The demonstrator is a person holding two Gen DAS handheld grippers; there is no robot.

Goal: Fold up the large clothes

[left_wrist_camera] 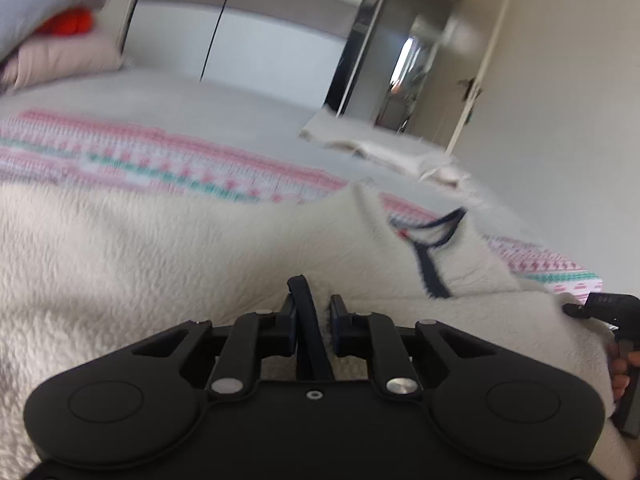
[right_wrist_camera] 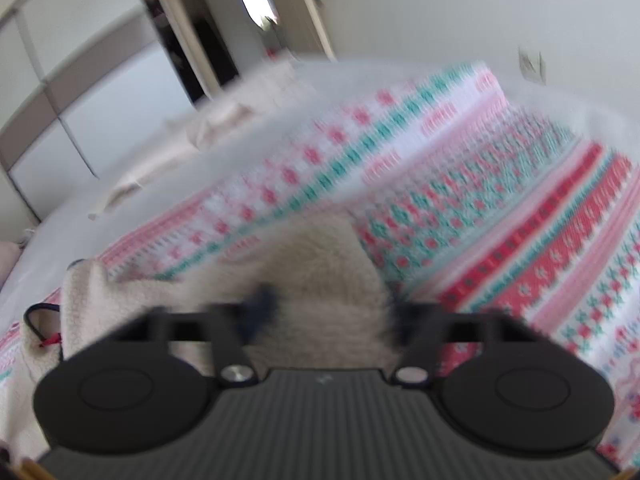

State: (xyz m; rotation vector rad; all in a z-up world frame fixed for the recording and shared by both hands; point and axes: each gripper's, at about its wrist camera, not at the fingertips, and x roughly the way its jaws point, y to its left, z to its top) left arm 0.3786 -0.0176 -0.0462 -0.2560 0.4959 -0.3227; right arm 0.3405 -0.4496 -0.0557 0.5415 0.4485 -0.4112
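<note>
A large garment lies spread on the bed, with a cream fleece inside (left_wrist_camera: pixel 140 260) and a pink, white and teal patterned outside (left_wrist_camera: pixel 160 160). Its edges carry navy trim (left_wrist_camera: pixel 434 272). My left gripper (left_wrist_camera: pixel 314 312) is shut on a strip of that navy trim (left_wrist_camera: pixel 304 292), which stands up between the narrow jaws. My right gripper (left_wrist_camera: pixel 576 309) shows at the right edge on the fleece, with a hand (left_wrist_camera: pixel 622 368) behind it. In the blurred right wrist view the right gripper (right_wrist_camera: pixel 332 316) has a bunch of fleece (right_wrist_camera: pixel 328 272) filling its jaws, and the patterned cloth (right_wrist_camera: pixel 500 208) rises beyond it.
The grey bed sheet (left_wrist_camera: pixel 240 96) stretches behind the garment. Pillows (left_wrist_camera: pixel 60 56) and an orange item (left_wrist_camera: pixel 68 24) sit at the far left. A folded cream cloth (left_wrist_camera: pixel 380 148) lies near the far bed edge. Beyond are wardrobe doors (left_wrist_camera: pixel 260 40) and a doorway (left_wrist_camera: pixel 404 80).
</note>
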